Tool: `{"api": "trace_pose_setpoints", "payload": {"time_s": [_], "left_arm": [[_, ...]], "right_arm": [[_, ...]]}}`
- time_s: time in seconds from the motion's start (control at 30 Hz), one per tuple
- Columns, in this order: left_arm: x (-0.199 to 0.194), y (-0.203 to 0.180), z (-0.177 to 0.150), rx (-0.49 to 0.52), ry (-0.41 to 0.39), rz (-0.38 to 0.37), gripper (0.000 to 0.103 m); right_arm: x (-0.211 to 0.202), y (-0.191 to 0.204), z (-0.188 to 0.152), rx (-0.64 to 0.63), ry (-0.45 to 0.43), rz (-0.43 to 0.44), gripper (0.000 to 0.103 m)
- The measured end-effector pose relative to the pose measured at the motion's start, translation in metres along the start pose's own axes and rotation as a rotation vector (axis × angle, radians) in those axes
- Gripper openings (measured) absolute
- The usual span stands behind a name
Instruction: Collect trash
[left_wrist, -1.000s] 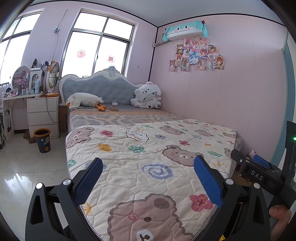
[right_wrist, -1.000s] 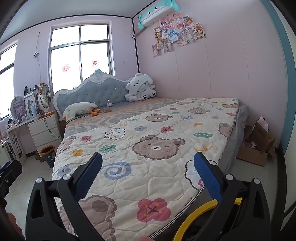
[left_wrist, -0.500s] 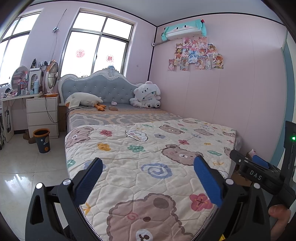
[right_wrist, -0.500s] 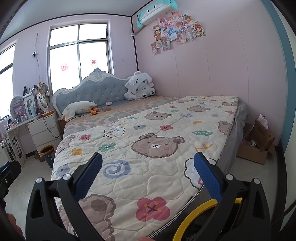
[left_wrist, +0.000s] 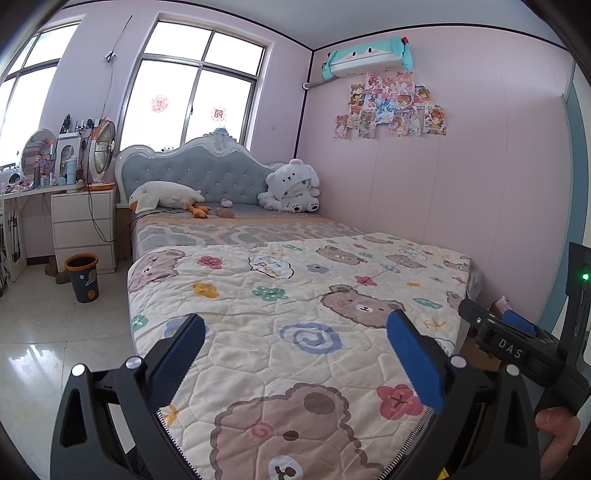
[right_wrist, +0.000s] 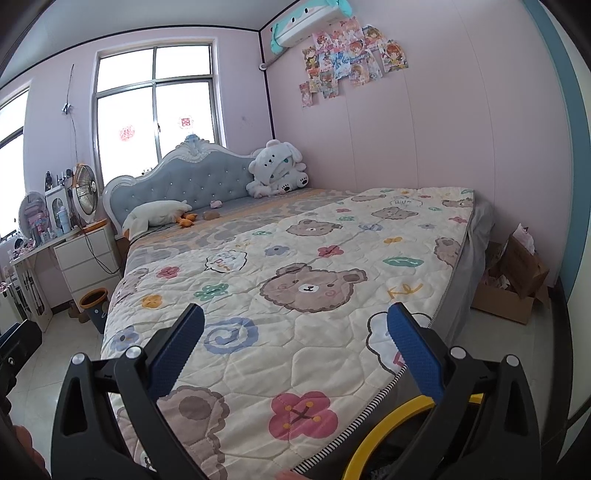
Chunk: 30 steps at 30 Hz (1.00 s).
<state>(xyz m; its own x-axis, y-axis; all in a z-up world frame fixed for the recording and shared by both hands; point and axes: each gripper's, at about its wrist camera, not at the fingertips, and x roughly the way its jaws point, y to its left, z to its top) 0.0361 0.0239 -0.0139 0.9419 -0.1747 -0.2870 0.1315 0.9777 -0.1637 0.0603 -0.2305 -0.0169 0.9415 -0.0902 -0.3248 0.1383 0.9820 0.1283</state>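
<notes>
Honestly, no loose trash was clearly visible on the bear-print quilt (left_wrist: 295, 332); the only candidate was crumpled paper in the open cardboard box (right_wrist: 513, 291) on the floor past the bed's foot, against the pink wall. Left gripper (left_wrist: 295, 350) and right gripper (right_wrist: 295, 347) both had jaws spread wide, holding nothing. Paper would likely be light, soft and crushable, so pinch a raised fold. A wastebasket (left_wrist: 82, 277) stood by the nightstand (left_wrist: 83, 225).
</notes>
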Motion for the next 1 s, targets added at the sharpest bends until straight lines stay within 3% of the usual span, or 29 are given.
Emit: {"api": "trace_pose_setpoints", "payload": {"time_s": [1.0], "left_arm": [[0.011, 0.002, -0.004, 0.007, 0.017, 0.005, 0.095]], "right_arm": [[0.005, -0.006, -0.005, 0.015, 0.014, -0.001, 0.095]]}}
